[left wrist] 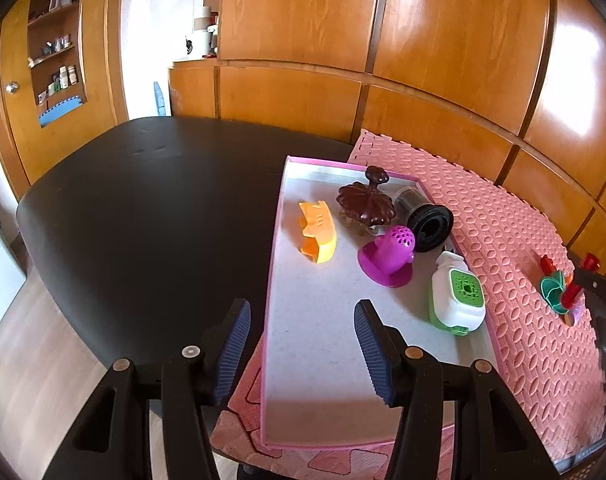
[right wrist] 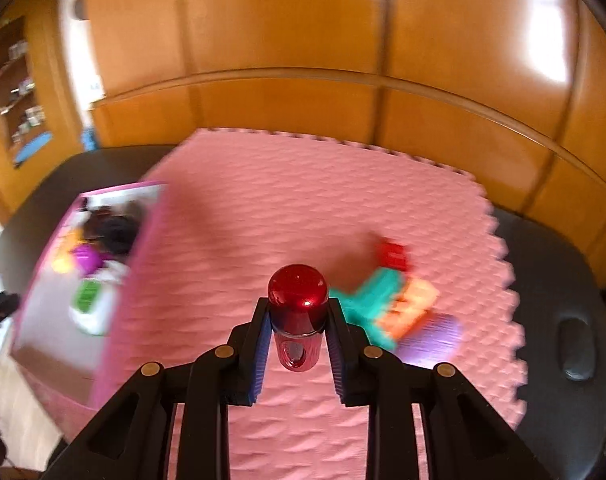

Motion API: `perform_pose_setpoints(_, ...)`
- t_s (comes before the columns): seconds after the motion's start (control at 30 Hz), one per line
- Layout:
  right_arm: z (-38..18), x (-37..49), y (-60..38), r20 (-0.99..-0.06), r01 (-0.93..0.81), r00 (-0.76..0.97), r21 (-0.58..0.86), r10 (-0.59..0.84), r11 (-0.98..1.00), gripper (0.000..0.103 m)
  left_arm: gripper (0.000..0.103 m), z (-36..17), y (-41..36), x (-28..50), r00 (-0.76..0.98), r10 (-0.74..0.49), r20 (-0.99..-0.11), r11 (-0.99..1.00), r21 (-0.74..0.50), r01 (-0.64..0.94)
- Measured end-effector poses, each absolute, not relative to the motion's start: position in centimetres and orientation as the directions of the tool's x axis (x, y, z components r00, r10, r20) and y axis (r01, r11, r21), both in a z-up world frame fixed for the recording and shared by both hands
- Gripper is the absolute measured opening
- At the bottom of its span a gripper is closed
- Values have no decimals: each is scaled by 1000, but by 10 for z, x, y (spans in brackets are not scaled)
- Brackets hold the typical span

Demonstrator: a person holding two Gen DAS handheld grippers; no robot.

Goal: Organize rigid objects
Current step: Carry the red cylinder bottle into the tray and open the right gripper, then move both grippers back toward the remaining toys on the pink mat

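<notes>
My right gripper [right wrist: 297,312] is shut on a shiny red metal knob [right wrist: 297,294], held above the pink foam mat [right wrist: 287,208]. On the mat to its right lie a teal piece [right wrist: 373,294], an orange piece [right wrist: 413,306], a purple piece [right wrist: 433,338] and a small red piece [right wrist: 395,256], all blurred. My left gripper [left wrist: 301,338] is open with nothing between its fingers, over the near left edge of the pink-rimmed tray [left wrist: 315,320]. The tray holds an orange toy [left wrist: 319,232], a brown ornament [left wrist: 365,202], a black cylinder [left wrist: 425,216], a magenta piece [left wrist: 389,254] and a white-green device [left wrist: 457,296].
A dark padded table [left wrist: 151,200] lies under the mat and tray, with wooden cabinet panels [left wrist: 383,40] right behind it. In the left wrist view the right gripper's red knob [left wrist: 571,294] shows at the far right, by the coloured pieces [left wrist: 553,290]. The tray [right wrist: 143,264] sits left of my right gripper.
</notes>
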State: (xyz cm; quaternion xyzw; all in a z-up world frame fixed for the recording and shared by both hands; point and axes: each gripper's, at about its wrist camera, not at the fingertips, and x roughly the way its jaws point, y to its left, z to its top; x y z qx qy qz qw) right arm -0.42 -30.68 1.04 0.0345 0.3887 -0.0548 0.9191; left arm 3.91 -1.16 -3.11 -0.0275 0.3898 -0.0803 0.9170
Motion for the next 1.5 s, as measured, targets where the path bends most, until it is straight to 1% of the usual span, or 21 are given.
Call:
perform_pose_setpoints(0.17,20,19,-237,-711,-92,692,79,121,993,26,55,-33,-1,39,680,-158,-716,987,-121,101)
perform_pose_setpoints(0.3,19,39,-184,-720,-254,633,151,283,955,26,55,-34,7,39,681,-149,-717,988,-126,84)
perform_pose_setpoints(0.4,10,54,-151,-739,-335,581,166,342,928,26,55,-34,14,40,683,-140,-717,989,-130,66)
perform_pose_setpoints(0.5,-7,76,-124,-772,-373,533,152,346,915,26,55,-36,22,41,684,-129,-718,990,-134,46)
perform_pose_setpoints(0.67,-41,108,-101,-822,-375,490,103,292,921,26,55,-39,28,42,677,-124,-726,990,-141,29)
perform_pose_setpoints(0.83,-62,123,-109,-842,-296,503,44,194,954,27,55,-41,29,41,674,-126,-728,989,-143,31)
perform_pose_setpoints(0.93,-63,118,-110,-837,-300,518,14,175,954,27,55,-42,29,42,672,-128,-729,989,-144,33)
perform_pose_setpoints(1.07,-64,111,-109,-835,-313,517,20,188,950,28,55,-42,26,42,671,-132,-729,989,-143,39)
perform_pose_setpoints(1.2,-61,102,-107,-835,-323,509,42,211,945,36,55,-41,22,40,672,-135,-728,989,-138,49)
perform_pose_setpoints(1.33,-54,101,-105,-820,-328,533,28,210,944,41,55,-39,19,39,674,-137,-726,989,-133,58)
perform_pose_setpoints(1.5,-47,93,-105,-804,-323,559,16,205,946,41,55,-37,15,36,677,-139,-723,990,-128,66)
